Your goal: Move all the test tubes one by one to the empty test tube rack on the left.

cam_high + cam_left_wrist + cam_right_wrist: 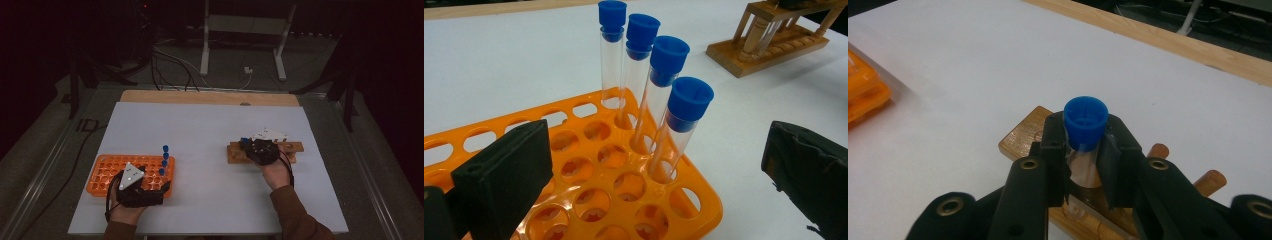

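Note:
An orange tube rack (107, 170) sits at the front left and holds several clear tubes with blue caps (684, 110) in a row along its right end. My left gripper (659, 172) is open, one jaw over the rack (589, 200) and the other beyond its corner, touching no tube. At the right, a wooden rack (295, 146) lies on the white mat. My right gripper (1083, 150) is shut on a blue-capped tube (1085, 117) that stands upright in the wooden rack (1023, 135); the pads press its glass just below the cap.
The white mat (210, 125) covers a wooden tabletop whose far edge (210, 96) shows behind it. The orange rack (863, 95) lies well off to the left in the right gripper view. Cables and a metal stand's legs (280, 65) are on the floor beyond the table.

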Action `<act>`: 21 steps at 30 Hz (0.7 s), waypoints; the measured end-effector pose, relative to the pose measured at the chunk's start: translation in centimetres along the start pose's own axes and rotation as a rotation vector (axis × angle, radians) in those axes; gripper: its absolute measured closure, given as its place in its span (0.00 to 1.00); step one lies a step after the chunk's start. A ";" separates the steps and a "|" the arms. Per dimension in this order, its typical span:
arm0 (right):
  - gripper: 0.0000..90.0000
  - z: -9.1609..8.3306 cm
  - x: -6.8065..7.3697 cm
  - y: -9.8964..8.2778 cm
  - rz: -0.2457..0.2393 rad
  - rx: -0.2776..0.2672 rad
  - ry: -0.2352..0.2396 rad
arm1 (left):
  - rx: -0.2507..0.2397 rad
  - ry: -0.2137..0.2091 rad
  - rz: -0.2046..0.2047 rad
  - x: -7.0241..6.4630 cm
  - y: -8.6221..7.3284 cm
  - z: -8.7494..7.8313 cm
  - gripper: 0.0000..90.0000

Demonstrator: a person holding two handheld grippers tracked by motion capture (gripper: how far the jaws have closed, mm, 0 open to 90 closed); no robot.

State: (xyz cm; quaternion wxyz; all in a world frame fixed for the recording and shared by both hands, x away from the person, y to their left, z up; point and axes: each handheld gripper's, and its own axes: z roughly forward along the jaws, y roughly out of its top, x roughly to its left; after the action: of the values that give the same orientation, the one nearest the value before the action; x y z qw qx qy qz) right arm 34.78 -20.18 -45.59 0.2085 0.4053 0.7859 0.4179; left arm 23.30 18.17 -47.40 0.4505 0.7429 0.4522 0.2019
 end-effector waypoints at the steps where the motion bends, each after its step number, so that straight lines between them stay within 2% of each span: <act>1: 0.84 0.0 0.0 0.0 0.009 0.002 -0.001 | 0.000 -0.001 0.000 0.0 0.0 0.0 0.01; 5: 0.84 -0.1 -0.1 0.0 0.028 0.007 -0.001 | 0.000 -0.002 0.001 0.0 0.0 0.0 0.01; 10: 0.84 -0.3 -0.1 0.0 0.019 0.008 -0.013 | 0.001 -0.002 0.001 0.0 0.0 0.0 0.01; 21: 0.85 -1.9 -0.4 0.7 0.043 -0.059 -0.015 | 0.002 -0.004 0.004 -0.1 0.0 0.0 0.01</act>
State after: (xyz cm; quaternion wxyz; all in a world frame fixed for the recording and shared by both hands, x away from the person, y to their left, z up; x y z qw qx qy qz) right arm 34.06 -21.23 -43.95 0.2171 0.4188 0.7627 0.4424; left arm 23.28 18.08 -47.43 0.4503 0.7445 0.4501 0.2008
